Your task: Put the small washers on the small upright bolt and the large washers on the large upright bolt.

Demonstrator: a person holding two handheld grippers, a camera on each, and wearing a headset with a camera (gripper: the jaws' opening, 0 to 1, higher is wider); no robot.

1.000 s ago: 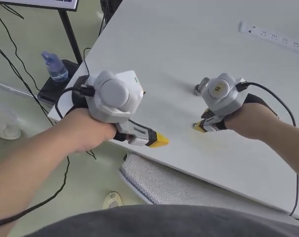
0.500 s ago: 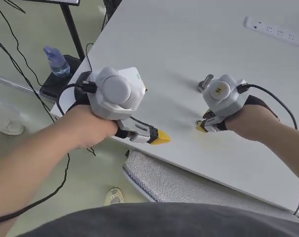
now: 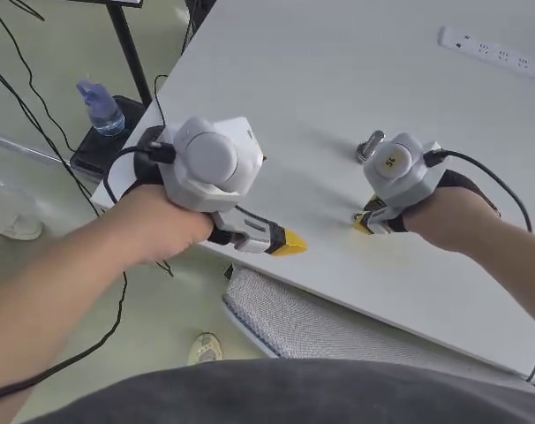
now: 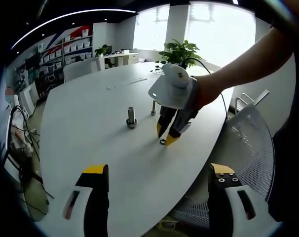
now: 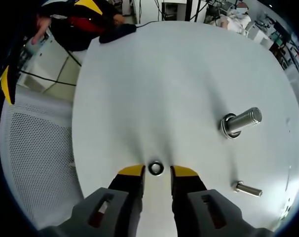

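Note:
A metal washer [image 5: 156,168] lies flat on the white table [image 5: 154,89], right between the yellow fingertips of my right gripper [image 5: 157,172], which is open around it and pointed down at the tabletop. The left gripper view has the same washer [image 4: 163,142] under that gripper. The large upright bolt [image 5: 241,121] and the small upright bolt [image 5: 248,188] stand a short way beyond it; from the left they are the large bolt [image 4: 131,117] and small bolt [image 4: 153,107]. My left gripper [image 3: 285,243] hovers open and holding nothing near the table's front edge.
A white power strip [image 3: 497,53] lies at the table's far side. A mesh chair [image 3: 285,322] sits under the near edge. A water bottle [image 3: 98,104] and cables are on the floor to the left.
The head camera has shifted a little. Both grippers stay almost where they were, the right one still down at the washer.

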